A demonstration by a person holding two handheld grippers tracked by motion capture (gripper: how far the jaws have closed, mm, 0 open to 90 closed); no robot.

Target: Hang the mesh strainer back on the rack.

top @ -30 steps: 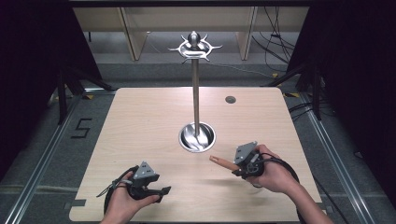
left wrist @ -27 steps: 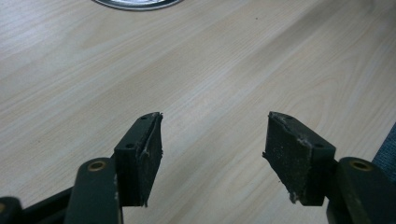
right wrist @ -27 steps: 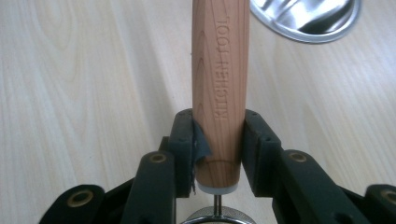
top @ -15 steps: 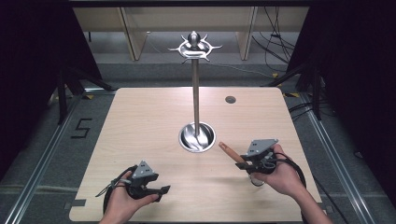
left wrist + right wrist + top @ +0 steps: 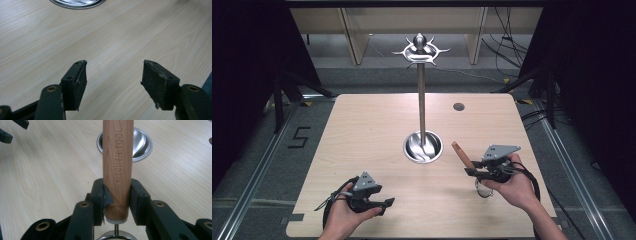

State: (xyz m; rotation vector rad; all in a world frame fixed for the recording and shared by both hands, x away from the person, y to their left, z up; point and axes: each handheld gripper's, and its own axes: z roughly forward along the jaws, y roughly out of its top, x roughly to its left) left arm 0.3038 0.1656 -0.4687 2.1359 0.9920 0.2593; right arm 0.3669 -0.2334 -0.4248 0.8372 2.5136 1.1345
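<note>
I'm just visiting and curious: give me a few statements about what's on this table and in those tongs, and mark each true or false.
1. The right tongs grip a wooden handle stamped KITCHEN TOOL. True.
2. The left tongs hold a spoon. False: they stand open over the bare table, nothing between them.
3. A metal stand rises from a round shiny base near the table's middle. True.
4. The wooden handle hangs from the stand's top. False: it is in the right tongs, beside the base.
</note>
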